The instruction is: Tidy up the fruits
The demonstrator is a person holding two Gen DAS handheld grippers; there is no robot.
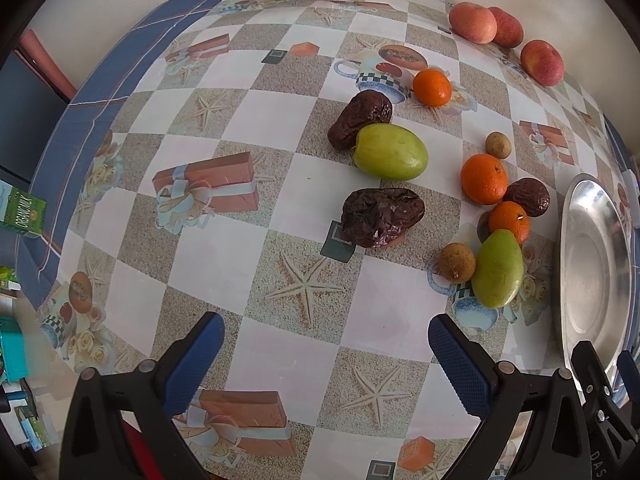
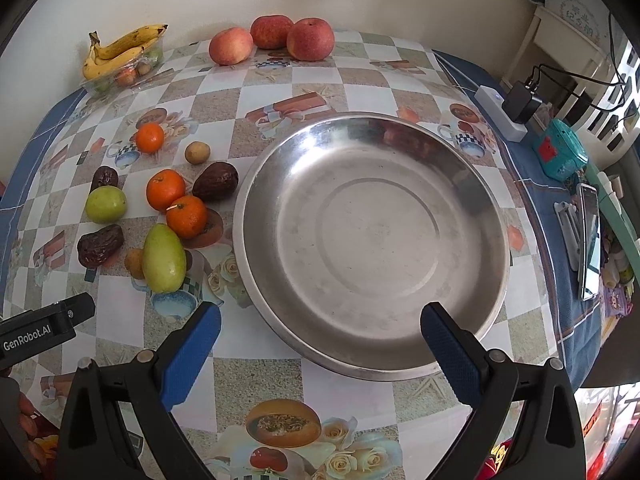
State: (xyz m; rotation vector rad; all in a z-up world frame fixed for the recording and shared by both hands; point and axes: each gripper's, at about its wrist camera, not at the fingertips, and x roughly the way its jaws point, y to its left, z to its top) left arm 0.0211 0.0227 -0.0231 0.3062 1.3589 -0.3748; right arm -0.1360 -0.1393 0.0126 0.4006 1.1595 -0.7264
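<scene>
I am holding two grippers over the table. My left gripper (image 1: 324, 344) is standing wide, with nothing between its blue fingers (image 1: 192, 360). My right gripper (image 2: 320, 340) is standing wide too, and it is holding nothing.

The big metal bowl (image 2: 460, 168) is sitting right in front of my right gripper, and it is empty. It looks shiny and slippery.

The little fruits are lying in front of my left gripper, and off to the left of my right one. A wrinkly dark date (image 1: 382, 216) is lying straight ahead of the left gripper, the closest one. I think it is soft and squishy, so I should be squeezing it gently across its middle. A green fruit (image 1: 390, 152) is sitting just behind it, touching another date (image 1: 360, 118). It looks smooth and firm, so it may be slipping if I pinch its end.

Ahead and to the right, near the bowl, small oranges (image 1: 483, 178) are bunching together with another green fruit (image 1: 498, 268) and a brown round one (image 1: 457, 262). They are round, so they may be rolling away.

Three apples (image 2: 272, 38) are sitting far ahead by the wall. They look heavy and wide.
</scene>
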